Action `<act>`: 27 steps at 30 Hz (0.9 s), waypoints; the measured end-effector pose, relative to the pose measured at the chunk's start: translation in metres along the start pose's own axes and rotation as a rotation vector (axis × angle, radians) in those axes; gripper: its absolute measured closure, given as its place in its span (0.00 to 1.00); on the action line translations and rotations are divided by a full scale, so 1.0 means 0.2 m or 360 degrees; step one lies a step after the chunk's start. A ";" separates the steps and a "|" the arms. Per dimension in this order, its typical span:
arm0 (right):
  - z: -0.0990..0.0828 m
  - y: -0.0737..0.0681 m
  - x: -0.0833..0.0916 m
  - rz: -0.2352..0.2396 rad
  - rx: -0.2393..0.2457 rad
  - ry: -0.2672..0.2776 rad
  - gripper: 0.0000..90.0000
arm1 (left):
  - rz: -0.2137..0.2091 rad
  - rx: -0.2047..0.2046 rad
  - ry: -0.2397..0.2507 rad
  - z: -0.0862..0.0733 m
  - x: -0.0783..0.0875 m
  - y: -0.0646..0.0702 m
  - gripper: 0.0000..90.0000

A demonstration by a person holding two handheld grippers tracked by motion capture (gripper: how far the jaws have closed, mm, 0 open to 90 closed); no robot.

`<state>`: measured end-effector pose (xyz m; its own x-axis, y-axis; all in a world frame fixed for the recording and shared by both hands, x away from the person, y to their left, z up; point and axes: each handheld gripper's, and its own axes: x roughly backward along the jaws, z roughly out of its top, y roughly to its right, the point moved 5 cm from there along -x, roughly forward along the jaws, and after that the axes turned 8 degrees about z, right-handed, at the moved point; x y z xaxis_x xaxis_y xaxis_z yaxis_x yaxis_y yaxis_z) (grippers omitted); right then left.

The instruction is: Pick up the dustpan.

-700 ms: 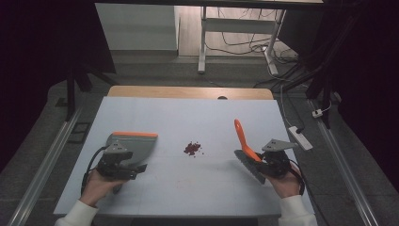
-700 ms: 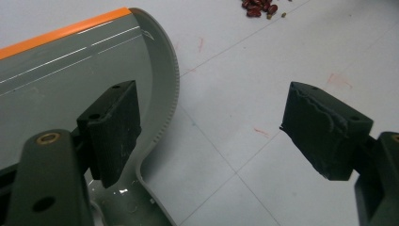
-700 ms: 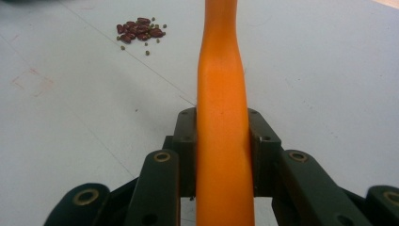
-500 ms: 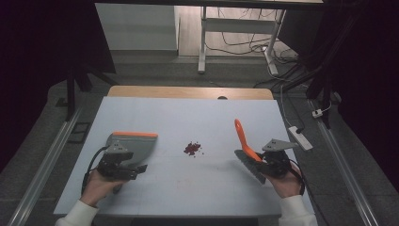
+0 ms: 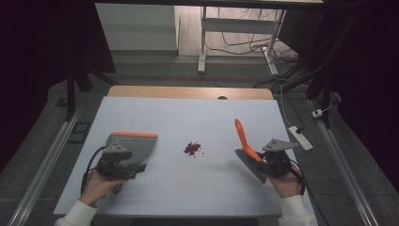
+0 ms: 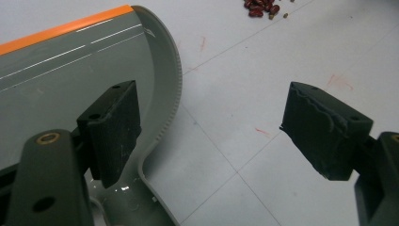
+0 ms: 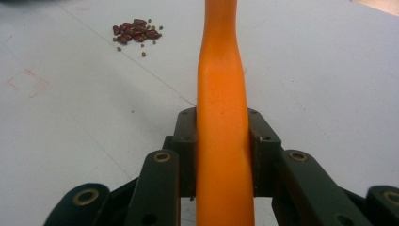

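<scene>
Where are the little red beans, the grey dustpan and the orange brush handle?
beans point(image 5: 192, 148), high view, middle of the pile.
dustpan point(image 5: 134, 145), high view, grey tray below its orange edge.
brush handle point(image 7: 221, 94), right gripper view, orange shaft above the tongs.

We see open tabletop point(image 5: 197, 122) ahead of both grippers, w/ one obstacle in the middle: a small bean pile point(image 5: 192, 148), well apart from either set of fingers. The left gripper point(image 6: 207, 136) has its jaws spread wide; the gap btwn them is bare table, but the grey dustpan point(image 6: 61, 70) sits under the left finger. The right gripper point(image 7: 221, 146) has no spare gap, its jaws clamped on the orange brush handle point(image 7: 220, 94). Its bristles probably rest on the surface below.
</scene>
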<state>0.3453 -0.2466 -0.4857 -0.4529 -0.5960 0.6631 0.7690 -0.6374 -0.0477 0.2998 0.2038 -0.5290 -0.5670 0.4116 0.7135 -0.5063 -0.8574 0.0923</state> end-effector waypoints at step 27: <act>0.02 -0.01 0.02 0.0030 0.0001 0.0049 0.78 | 0.0015 0.0091 -0.0085 0.05 0.04 0.01 0.22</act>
<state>0.3447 -0.2459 -0.4794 -0.4521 -0.6223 0.6390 0.7778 -0.6257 -0.0591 0.3010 0.2014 -0.5162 -0.5353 0.3877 0.7504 -0.4624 -0.8780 0.1237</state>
